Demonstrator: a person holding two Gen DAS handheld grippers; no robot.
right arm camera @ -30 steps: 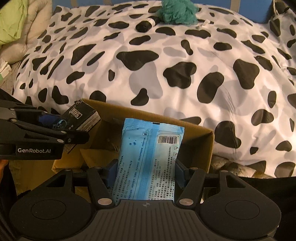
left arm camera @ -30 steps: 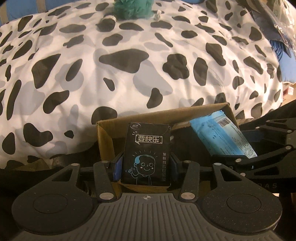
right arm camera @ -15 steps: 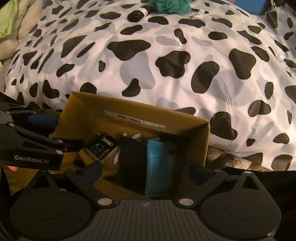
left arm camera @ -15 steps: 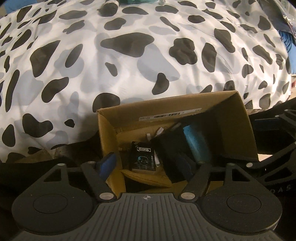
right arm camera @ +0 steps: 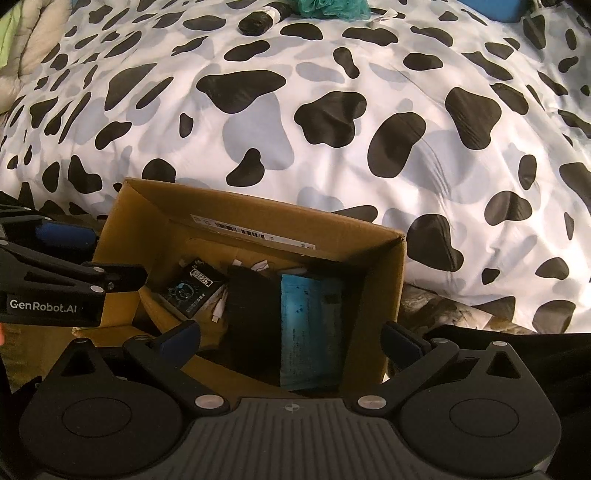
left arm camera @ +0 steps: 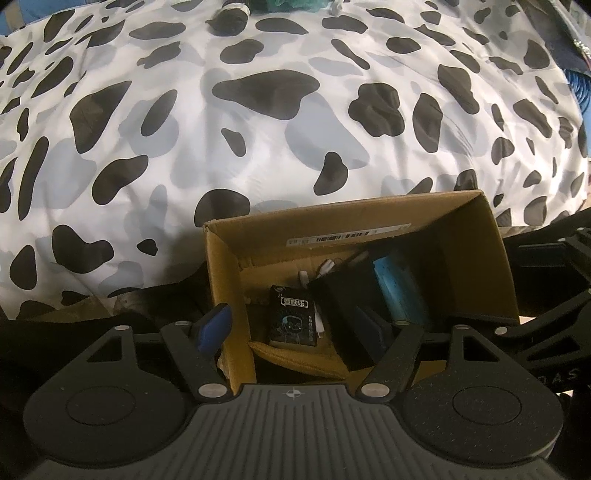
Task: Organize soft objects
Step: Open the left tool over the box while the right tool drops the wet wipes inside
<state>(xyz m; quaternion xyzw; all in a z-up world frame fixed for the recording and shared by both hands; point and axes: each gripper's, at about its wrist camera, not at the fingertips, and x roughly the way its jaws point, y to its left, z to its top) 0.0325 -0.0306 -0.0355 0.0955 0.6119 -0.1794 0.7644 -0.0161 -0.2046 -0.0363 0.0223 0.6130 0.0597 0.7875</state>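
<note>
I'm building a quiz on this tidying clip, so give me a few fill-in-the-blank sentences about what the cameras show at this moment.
1. The blue wipes packet lies inside the ____ box.
2. Both the left gripper and the right gripper are ____.
3. The black tissue pack shows a cartoon ____.
4. The teal bath pouf lies on the ____-print duvet.

Missing words: cardboard; open; face; cow

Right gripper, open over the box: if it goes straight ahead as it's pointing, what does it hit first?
Most likely the blue wipes pack inside the cardboard box, which sits between the open fingers of the right gripper. Depth is unclear; the black pouch beside it may be as near.
</note>
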